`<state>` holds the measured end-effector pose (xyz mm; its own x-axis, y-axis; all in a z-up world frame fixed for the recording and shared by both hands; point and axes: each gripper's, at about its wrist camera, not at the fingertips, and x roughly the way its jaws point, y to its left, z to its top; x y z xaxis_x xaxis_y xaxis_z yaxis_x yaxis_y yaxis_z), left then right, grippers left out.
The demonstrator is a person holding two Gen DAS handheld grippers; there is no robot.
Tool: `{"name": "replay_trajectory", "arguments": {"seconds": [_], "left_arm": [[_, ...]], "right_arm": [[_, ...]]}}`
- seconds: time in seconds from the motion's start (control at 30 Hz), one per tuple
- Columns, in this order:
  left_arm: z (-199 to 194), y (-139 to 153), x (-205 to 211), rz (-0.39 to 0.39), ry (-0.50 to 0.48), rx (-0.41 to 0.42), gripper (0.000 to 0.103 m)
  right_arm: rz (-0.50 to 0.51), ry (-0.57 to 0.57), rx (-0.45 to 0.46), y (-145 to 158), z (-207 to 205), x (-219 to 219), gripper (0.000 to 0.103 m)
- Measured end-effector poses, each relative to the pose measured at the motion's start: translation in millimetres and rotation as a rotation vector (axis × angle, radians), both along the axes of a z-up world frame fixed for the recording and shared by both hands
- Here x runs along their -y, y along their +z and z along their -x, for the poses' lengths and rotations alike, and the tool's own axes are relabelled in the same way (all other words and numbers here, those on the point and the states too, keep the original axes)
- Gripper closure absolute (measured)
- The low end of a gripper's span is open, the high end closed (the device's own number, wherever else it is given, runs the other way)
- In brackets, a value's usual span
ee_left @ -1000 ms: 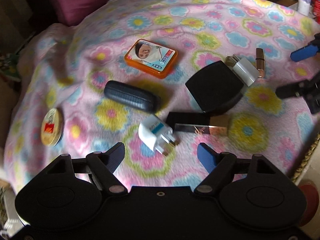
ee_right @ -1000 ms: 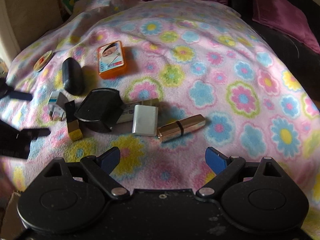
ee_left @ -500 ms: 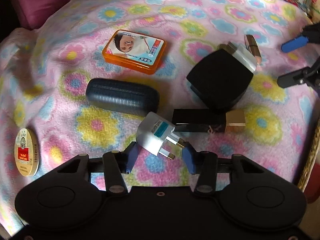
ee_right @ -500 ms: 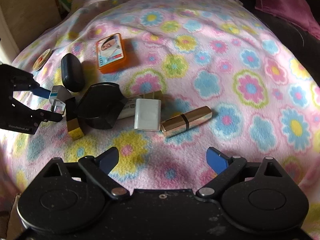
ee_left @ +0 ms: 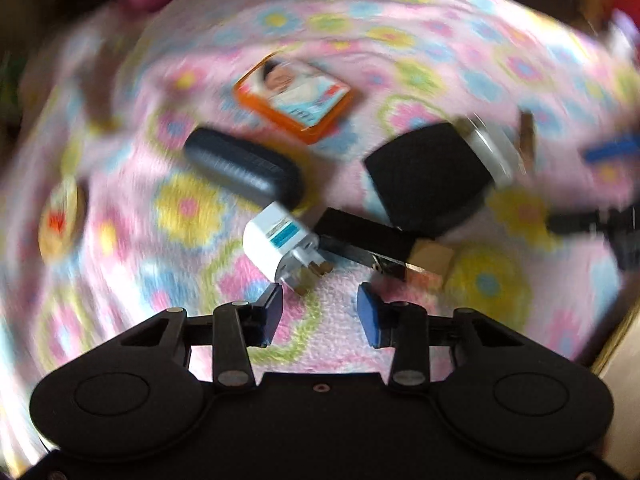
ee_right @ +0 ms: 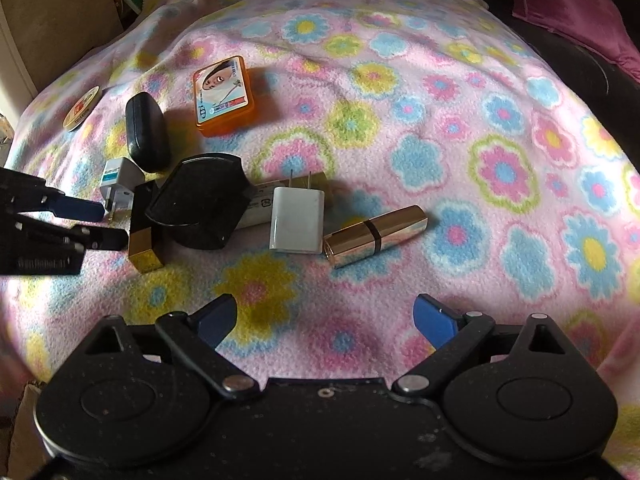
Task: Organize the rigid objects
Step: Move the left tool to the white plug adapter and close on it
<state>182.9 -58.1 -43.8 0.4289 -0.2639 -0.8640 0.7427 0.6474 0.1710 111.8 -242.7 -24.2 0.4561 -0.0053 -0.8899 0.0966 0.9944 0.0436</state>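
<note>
Rigid objects lie scattered on a flowered blanket point(ee_left: 400, 32); none has yet been lifted or regrouped.

Left wrist view:
- The frame is smeared by motion, where half a second ago it was sharp.
- The left hand-held gripper point(ee_left: 322, 306) has drawn its jaws from wide apart to their narrowest setting. A strip of blanket shows between the pads.
- The white travel adapter point(ee_left: 280, 246) rests on the blanket just beyond the fingertips, beside the dark glasses case point(ee_left: 244, 170) and touching the black-and-gold stick point(ee_left: 380, 246). Half a second ago its pins sat between the pads. Now no pad visibly presses on it.
- Judgement: the closing probably missed or only nudged the adapter, so the grasp will likely need repeating.

Right wrist view:
- The right hand-held gripper point(ee_right: 326, 316) hovers with its jaws wide apart and nothing between them, slightly wider than a second ago.
- The white charger point(ee_right: 298, 220) and gold lipstick point(ee_right: 376, 236) lie ahead of it, untouched and in the same places.
- The adapter sits at the left hand-held gripper's fingertips at the frame's left edge.
</note>
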Motion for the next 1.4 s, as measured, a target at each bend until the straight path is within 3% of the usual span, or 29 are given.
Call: {"name": "replay_trajectory", "arguments": {"seconds": [0.1, 0.3, 0.47, 0.7, 0.87, 1.03, 1.13, 1.23, 1.3, 1.4], "left_arm": [[-6.1, 3.2, -2.9, -0.050, -0.087, 0.034, 0.059], [-34.6, 9.6, -3.2, -0.066, -0.204, -0.004, 0.056], [-36.2, -1.5, 15.6, -0.134, -0.314, 0.009, 0.050], [-47.0, -6.2, 18.9, -0.117, -0.308, -0.033, 0.049], [-44.6, -5.3, 18.3, -0.139, -0.332, 0.016, 0.041], [-36.5, -6.4, 20.7, -0.136, -0.376, 0.044, 0.051], [-33.3, -6.2, 20.3, -0.116, -0.320, 0.033, 0.051], [-26.3, -4.2, 20.1, -0.099, -0.171, 0.015, 0.051], [-18.2, -2.2, 16.9, -0.093, -0.039, 0.001, 0.051], [-7.3, -0.2, 7.7, -0.099, 0.236, -0.048, 0.051]], "right_arm": [[-0.004, -0.003, 0.000, 0.9, 1.0, 2.2, 0.008], [-0.031, -0.018, -0.002, 2.1, -0.3, 5.4, 0.008], [-0.036, -0.021, -0.012, 0.4, -1.8, 5.5, 0.007], [-0.044, -0.033, -0.018, -0.4, -3.2, 7.1, 0.007], [-0.041, -0.023, -0.022, -1.1, -3.2, 5.0, 0.007], [-0.035, -0.017, -0.027, -1.8, -3.6, 3.9, 0.007], [-0.036, -0.023, -0.029, -2.1, -4.0, 4.8, 0.007], [-0.039, -0.039, -0.021, -0.5, -4.2, 8.1, 0.007], [-0.042, -0.051, -0.013, 2.0, -4.6, 11.4, 0.007], [-0.053, -0.079, -0.009, 5.5, -8.2, 19.5, 0.007]]}}
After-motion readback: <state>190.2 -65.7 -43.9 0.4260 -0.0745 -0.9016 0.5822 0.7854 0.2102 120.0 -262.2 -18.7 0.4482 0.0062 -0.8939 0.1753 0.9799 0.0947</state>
